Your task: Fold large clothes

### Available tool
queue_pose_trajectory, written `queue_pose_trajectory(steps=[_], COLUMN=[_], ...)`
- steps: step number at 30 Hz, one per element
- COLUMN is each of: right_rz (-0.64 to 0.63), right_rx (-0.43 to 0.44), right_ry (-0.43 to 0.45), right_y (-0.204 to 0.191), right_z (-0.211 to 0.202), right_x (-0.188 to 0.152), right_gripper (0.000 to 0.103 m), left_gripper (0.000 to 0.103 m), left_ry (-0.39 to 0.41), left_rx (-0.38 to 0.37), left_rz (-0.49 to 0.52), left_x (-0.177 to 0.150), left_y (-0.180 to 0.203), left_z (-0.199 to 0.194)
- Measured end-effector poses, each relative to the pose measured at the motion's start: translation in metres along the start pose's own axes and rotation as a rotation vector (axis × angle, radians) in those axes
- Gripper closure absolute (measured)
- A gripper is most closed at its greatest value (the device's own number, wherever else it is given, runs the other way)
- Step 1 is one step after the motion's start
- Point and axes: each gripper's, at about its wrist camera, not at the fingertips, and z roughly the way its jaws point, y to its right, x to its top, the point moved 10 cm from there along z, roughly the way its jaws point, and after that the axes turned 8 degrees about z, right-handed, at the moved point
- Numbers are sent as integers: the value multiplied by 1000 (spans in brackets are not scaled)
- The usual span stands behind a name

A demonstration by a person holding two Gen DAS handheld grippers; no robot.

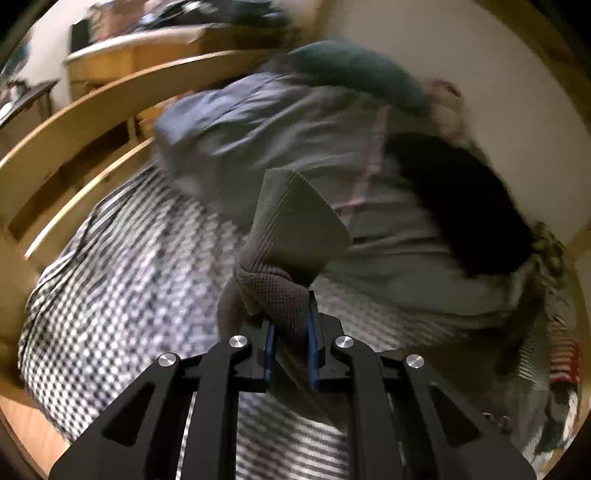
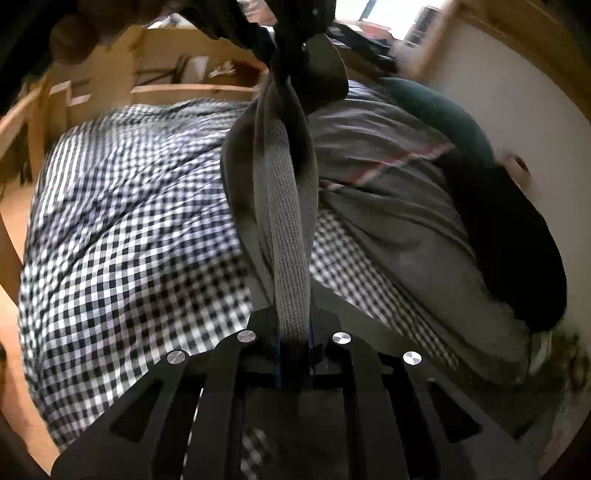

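Observation:
A grey knit garment (image 1: 291,236) with a ribbed hem is held up above a bed. My left gripper (image 1: 290,325) is shut on a bunched part of it near the ribbed edge. In the right wrist view the same grey garment (image 2: 284,206) runs as a taut ribbed band from my right gripper (image 2: 293,332) up to the other gripper's black body (image 2: 295,22) at the top. My right gripper is shut on that band. The rest of the garment is hidden.
The bed has a black-and-white checked cover (image 2: 122,206). Grey bedding (image 2: 399,192), a dark green pillow (image 2: 443,110) and a black item (image 2: 517,236) lie by the white wall. A wooden bed frame and shelves (image 1: 110,96) stand at the far side. More clothes (image 1: 554,369) lie at the right.

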Motion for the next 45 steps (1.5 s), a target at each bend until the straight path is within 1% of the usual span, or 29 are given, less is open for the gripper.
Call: queue_pose_trajectory(steps=[2, 4, 7, 9, 11, 12, 15, 16, 17, 18, 20, 21, 25, 26, 27, 29, 30, 31, 33, 34, 35, 36, 37, 39, 40, 41, 42, 43, 45], right_rz=[87, 170, 279, 345, 400, 432, 492, 506, 533, 565, 628, 652, 755, 799, 841, 935, 966, 1022, 1084, 1135, 1161, 1191, 1235, 1278, 1295, 1307, 1322, 1335, 1330], right_rx=[-9, -29, -80, -113, -138, -149, -140, -134, -118, -106, -107, -113, -187, -230, -262, -320, -332, -351, -359, -344, -334, -317, -281, -217, -170, -128, -82, -28, 30], right_ry=[6, 9, 10, 7, -1, -7, -47, -57, -76, -101, -134, -146, -205, -221, -233, -245, -245, -240, -224, -213, -206, -192, -169, -145, -138, -137, -147, -178, -230], right_y=[23, 47, 84, 107, 128, 140, 164, 166, 170, 174, 186, 194, 229, 247, 260, 287, 299, 320, 344, 358, 366, 374, 384, 396, 399, 398, 396, 393, 387], right_z=[-18, -35, -60, -74, -86, -92, -99, -99, -99, -99, -108, -116, -158, -175, -186, -204, -211, -222, -227, -225, -223, -218, -212, -205, -198, -191, -182, -170, -152], right_x=[-8, -19, -44, -63, -86, -99, -135, -146, -159, -173, -206, -220, -281, -304, -316, -339, -350, -367, -377, -382, -383, -382, -378, -376, -370, -363, -358, -356, -355], right_gripper=[93, 93, 93, 93, 93, 93, 92, 89, 88, 86, 71, 67, 52, 45, 42, 39, 38, 35, 34, 34, 34, 33, 30, 25, 19, 15, 14, 14, 14], left_gripper=[91, 91, 91, 91, 91, 91, 91, 91, 91, 91, 91, 91, 91, 91, 91, 91, 90, 88, 83, 69, 49, 42, 39, 27, 17, 14, 13, 12, 11], left_ry=[14, 32, 48, 50, 46, 41, 3, -15, -30, -64, -120, -141, -228, -255, -278, -321, -341, -345, -350, -361, -380, -395, -381, -309, -264, -214, -182, -162, -162], left_rx=[-41, -93, -180, -254, -309, -346, -436, -458, -470, -490, -515, -523, -543, -539, -530, -509, -495, -478, -444, -429, -435, -454, -461, -453, -451, -440, -412, -379, -299], left_rz=[40, 99, 180, 236, 282, 315, 410, 445, 469, 507, 569, 591, 652, 679, 705, 748, 786, 822, 879, 887, 879, 854, 837, 815, 793, 761, 734, 703, 626], left_x=[6, 8, 4, -3, -10, -16, -45, -57, -67, -83, -115, -130, -190, -211, -226, -253, -271, -286, -312, -320, -326, -329, -327, -312, -300, -285, -270, -257, -235], left_y=[37, 82, 155, 211, 254, 282, 353, 374, 386, 406, 439, 449, 484, 492, 496, 505, 514, 520, 527, 527, 532, 534, 534, 532, 527, 519, 509, 497, 459], left_z=[-7, -18, -24, -28, -29, -30, -20, -14, -8, 2, 15, 19, 35, 42, 50, 60, 66, 69, 75, 78, 78, 74, 67, 44, 31, 18, 11, 8, 16])
